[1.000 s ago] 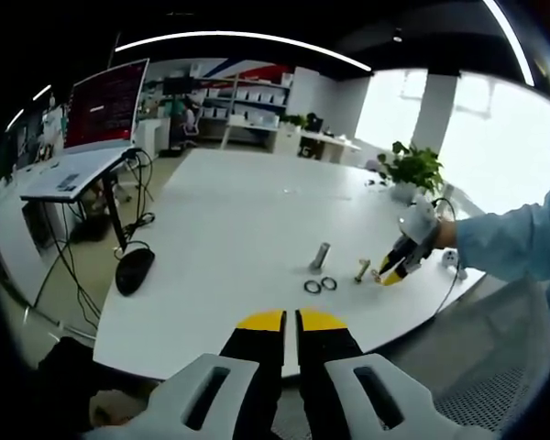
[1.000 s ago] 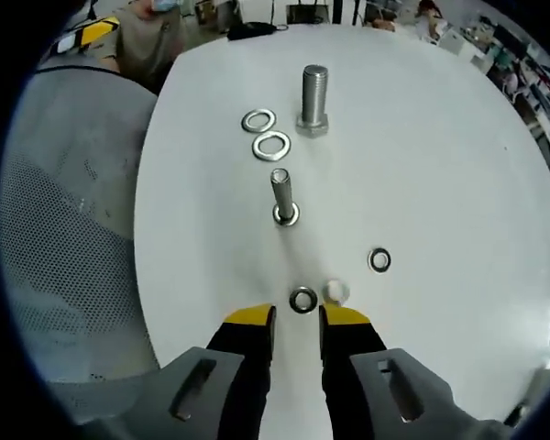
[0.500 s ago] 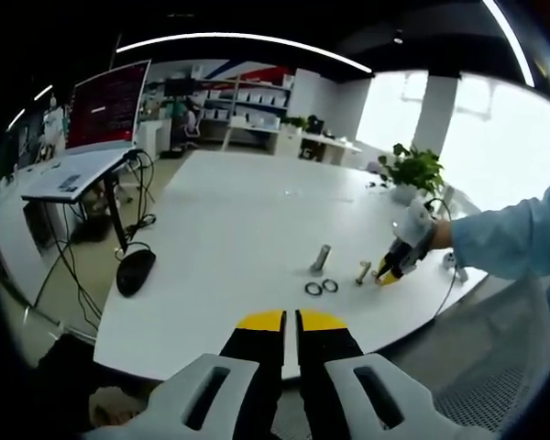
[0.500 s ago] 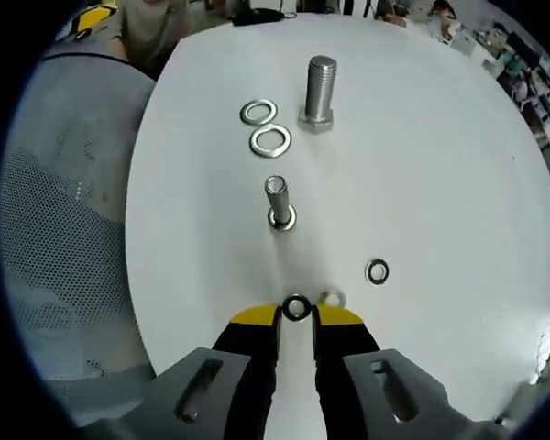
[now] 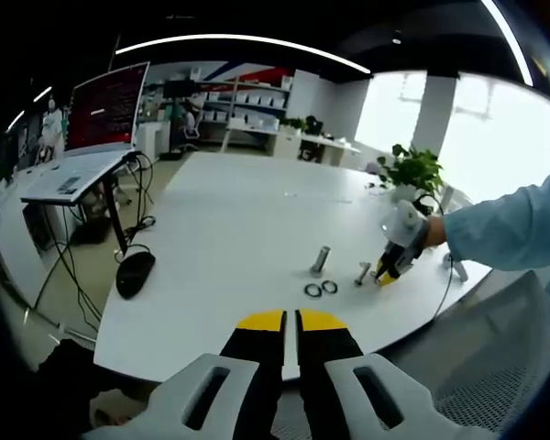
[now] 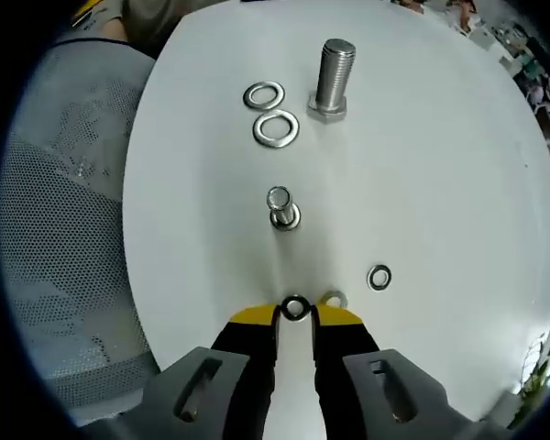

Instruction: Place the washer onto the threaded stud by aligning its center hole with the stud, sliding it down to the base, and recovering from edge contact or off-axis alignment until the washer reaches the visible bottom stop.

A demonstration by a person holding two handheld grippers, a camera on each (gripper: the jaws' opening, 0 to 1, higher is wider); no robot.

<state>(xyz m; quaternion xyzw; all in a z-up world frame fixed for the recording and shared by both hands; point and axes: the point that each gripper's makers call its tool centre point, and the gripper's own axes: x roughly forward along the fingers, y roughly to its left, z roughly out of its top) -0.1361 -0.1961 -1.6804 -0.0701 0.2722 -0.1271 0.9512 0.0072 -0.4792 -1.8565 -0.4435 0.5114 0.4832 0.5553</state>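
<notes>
- White worktop [image 5: 229,229] spreads across the middle of the left gripper view, broad and bare toward the upper left; its near edge curves just above the left tool [image 5: 291,321], whose yellow-tipped jaws are clenched together on nothing, off the worktop.
- Right of centre in that view, near the worktop's right edge, stand a large bolt [image 5: 320,258] and a small threaded stud [image 5: 363,272], with two large washers [image 5: 320,288] lying just below them.
- The right tool [image 5: 391,267], held by a light-blue sleeve [image 5: 504,238], touches down just right of the stud.
- A black mouse [image 5: 134,271] lies at the worktop's left edge.
- In the right gripper view the right tool [image 6: 295,315] grips a small dark washer [image 6: 295,307] by its rim at the jaw tips, low on the worktop [image 6: 440,165].
- Above it stands the stud [image 6: 280,207], well apart, open surface between.
- Two more small washers [image 6: 379,277] lie right of the tips, one touching the right jaw.
- Higher up, two large washers [image 6: 274,127] sit beside the large bolt [image 6: 333,77].
- A mesh chair [image 6: 69,238] runs along the worktop's left edge.
</notes>
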